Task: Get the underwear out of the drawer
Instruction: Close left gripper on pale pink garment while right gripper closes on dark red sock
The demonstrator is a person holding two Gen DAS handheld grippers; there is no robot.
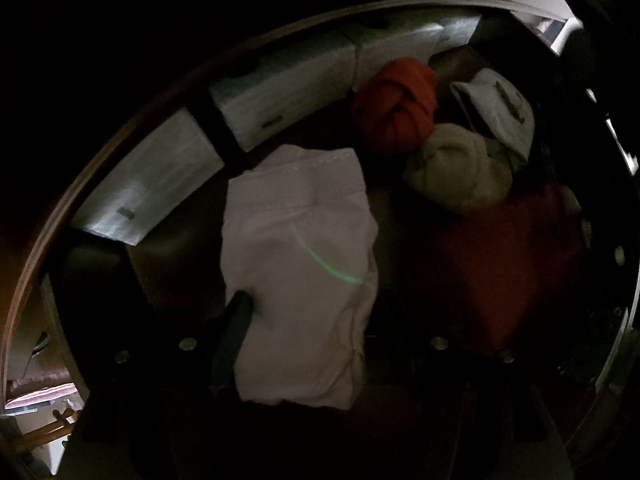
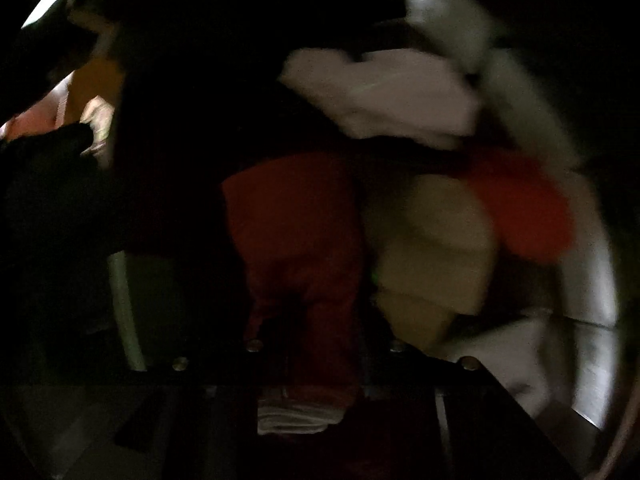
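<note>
Drawer point(image 1: 168, 236): seen dimly from above, with pale boxes point(image 1: 280, 92) lined along its far wall
Underwear point(image 1: 300, 280): a pale pink folded piece, laid flat on the drawer floor just in front of the boxes
Left tongs point(image 1: 304, 344): spread apart around the near end of the underwear; one dark finger point(image 1: 234, 332) is seen at its left edge, the other is lost in shadow
Other clothes: an orange bundle point(image 1: 396, 104), a beige bundle point(image 1: 452, 168) and a dark red garment point(image 1: 500, 264) are found right of the underwear
Right tongs point(image 2: 312, 360): held over the dark red garment point(image 2: 296, 240); whether released or clenched cannot be told, as the view is dark and blurred
</note>
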